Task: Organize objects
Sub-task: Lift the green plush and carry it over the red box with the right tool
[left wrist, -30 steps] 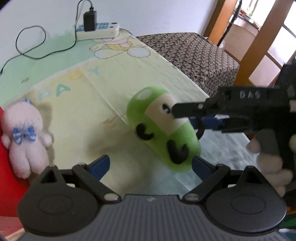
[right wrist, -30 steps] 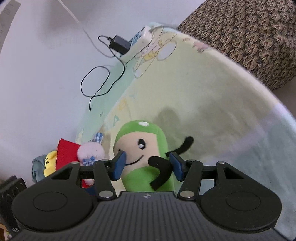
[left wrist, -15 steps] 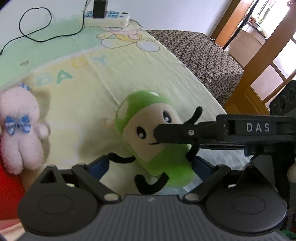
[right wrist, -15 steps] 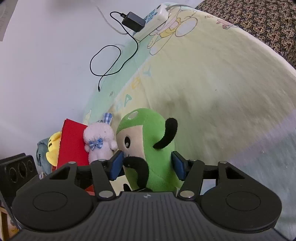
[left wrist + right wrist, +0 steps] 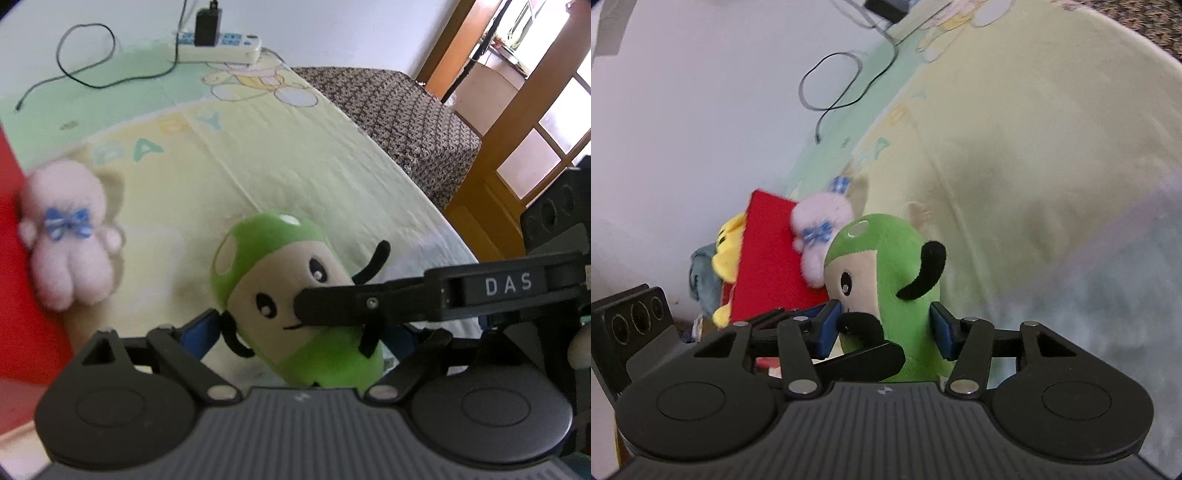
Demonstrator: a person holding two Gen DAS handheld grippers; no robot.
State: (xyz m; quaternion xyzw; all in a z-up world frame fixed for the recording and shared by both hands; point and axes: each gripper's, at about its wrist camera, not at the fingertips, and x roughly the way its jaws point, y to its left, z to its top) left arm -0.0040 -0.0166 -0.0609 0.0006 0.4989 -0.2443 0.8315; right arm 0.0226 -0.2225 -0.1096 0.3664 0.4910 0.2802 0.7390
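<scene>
A: where's the green mushroom plush (image 5: 886, 280) at?

B: right gripper (image 5: 884, 328) has its fingers clamped on it, above the yellow blanket (image 5: 280, 162). Left gripper (image 5: 299, 332) fingers are spread wide around it, pink bear (image 5: 68, 236) nearby.

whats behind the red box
Behind the red box, a yellow plush and a grey-blue soft thing peek out. The box covers the rest of them; nothing more shows.

Right hand-held gripper (image 5: 884, 328) pads clamp green plush (image 5: 886, 266); pink plush (image 5: 816, 236) touching red box (image 5: 768, 258).
</scene>
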